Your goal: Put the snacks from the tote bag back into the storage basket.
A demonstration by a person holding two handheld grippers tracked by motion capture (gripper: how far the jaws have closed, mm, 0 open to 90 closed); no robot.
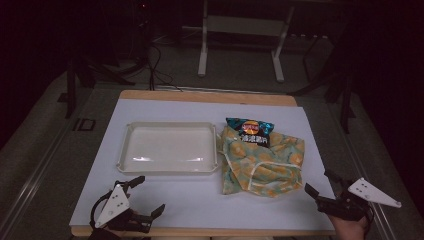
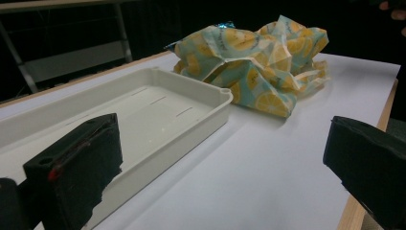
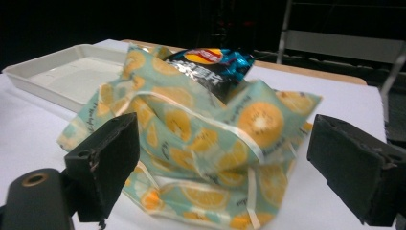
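Your left hand-held gripper (image 2: 225, 177): black jaws spread wide at the lower corners, nothing between them. White tray (image 2: 191, 122), empty, left of centre. Crumpled lemon-print cloth bag (image 2: 258, 67), upper centre, just beside the tray. White tabletop (image 2: 268, 172) beneath both.

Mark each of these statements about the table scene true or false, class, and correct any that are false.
1. The shallow cream plastic tray holds a snack packet. False: it is empty.
2. The dark blue crisp packet sticks out of the teal fabric bag printed with orange slices. True.
3. The left tongs are shut on the tray rim. False: their jaws stand apart, short of the tray.
4. The fabric bag lies to the right of the tray in the high view. True.
5. The right tongs grip the bag's white strap. False: they are open and hold nothing.
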